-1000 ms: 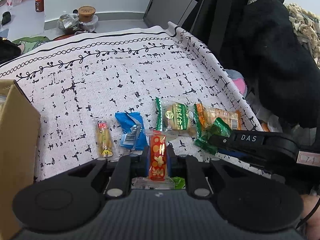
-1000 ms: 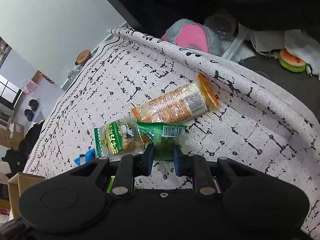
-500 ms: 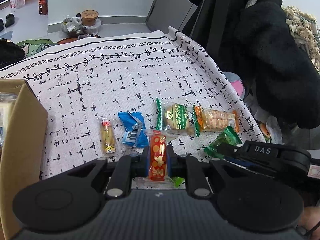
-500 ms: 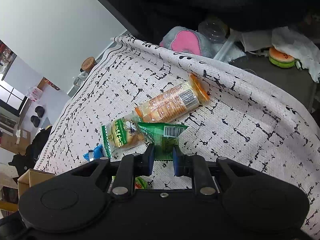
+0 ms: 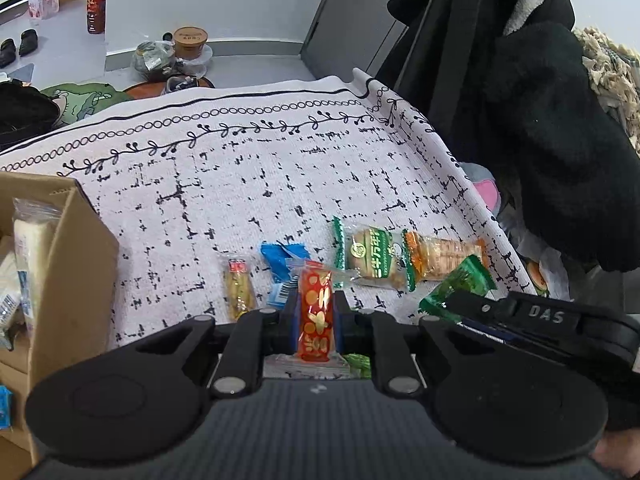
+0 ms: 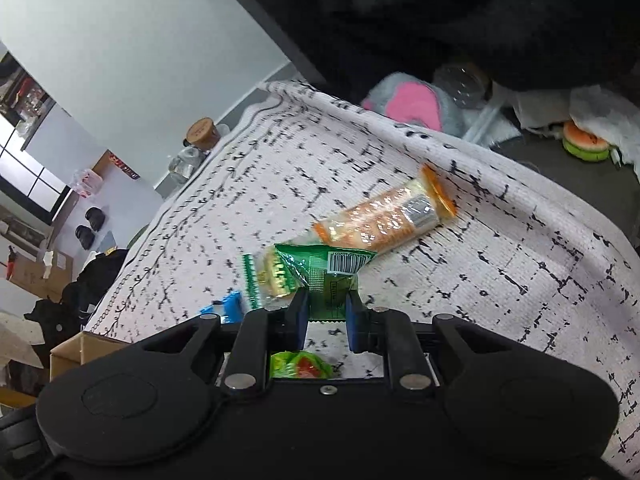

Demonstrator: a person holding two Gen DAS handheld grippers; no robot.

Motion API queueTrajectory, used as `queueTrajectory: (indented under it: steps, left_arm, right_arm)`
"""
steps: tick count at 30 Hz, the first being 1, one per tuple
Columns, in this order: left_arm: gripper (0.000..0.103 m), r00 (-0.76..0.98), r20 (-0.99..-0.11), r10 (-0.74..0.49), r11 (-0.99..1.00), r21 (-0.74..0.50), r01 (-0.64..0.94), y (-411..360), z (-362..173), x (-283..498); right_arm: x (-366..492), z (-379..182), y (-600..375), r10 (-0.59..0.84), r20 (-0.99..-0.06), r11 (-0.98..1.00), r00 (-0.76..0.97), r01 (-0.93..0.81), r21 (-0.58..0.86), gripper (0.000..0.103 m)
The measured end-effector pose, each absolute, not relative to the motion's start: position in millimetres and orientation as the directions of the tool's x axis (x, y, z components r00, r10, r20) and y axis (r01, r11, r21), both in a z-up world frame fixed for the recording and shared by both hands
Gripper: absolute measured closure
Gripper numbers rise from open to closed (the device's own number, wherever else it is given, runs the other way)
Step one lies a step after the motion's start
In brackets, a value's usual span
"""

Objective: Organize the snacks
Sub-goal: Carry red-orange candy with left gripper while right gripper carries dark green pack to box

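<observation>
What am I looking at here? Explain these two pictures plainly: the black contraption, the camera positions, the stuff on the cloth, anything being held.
No robot: a person holds two hand-held grippers, each with a fisheye camera looking along its fingers. The left gripper pinches a red snack packet. The right gripper pinches a green snack packet. On the patterned tablecloth lie an orange cracker pack, a green-edged biscuit pack, a blue packet and a small yellow snack. A cardboard box stands left.
</observation>
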State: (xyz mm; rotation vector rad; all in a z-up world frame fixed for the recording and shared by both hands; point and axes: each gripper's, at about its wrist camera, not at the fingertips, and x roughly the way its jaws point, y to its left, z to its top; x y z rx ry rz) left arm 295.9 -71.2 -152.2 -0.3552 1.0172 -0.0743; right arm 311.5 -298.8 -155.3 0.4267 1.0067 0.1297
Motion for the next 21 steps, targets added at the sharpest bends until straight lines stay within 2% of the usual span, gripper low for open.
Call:
queueTrajectory:
  steps: [21]
  left_arm:
    - [0.088, 0.573, -0.796, -0.196, 0.946, -0.307, -0.104, -32, -112, 265]
  right_arm:
    - [265, -104, -248, 0.359, -0.705, 0.9, 0.612, -0.026, 0.435, 0.084]
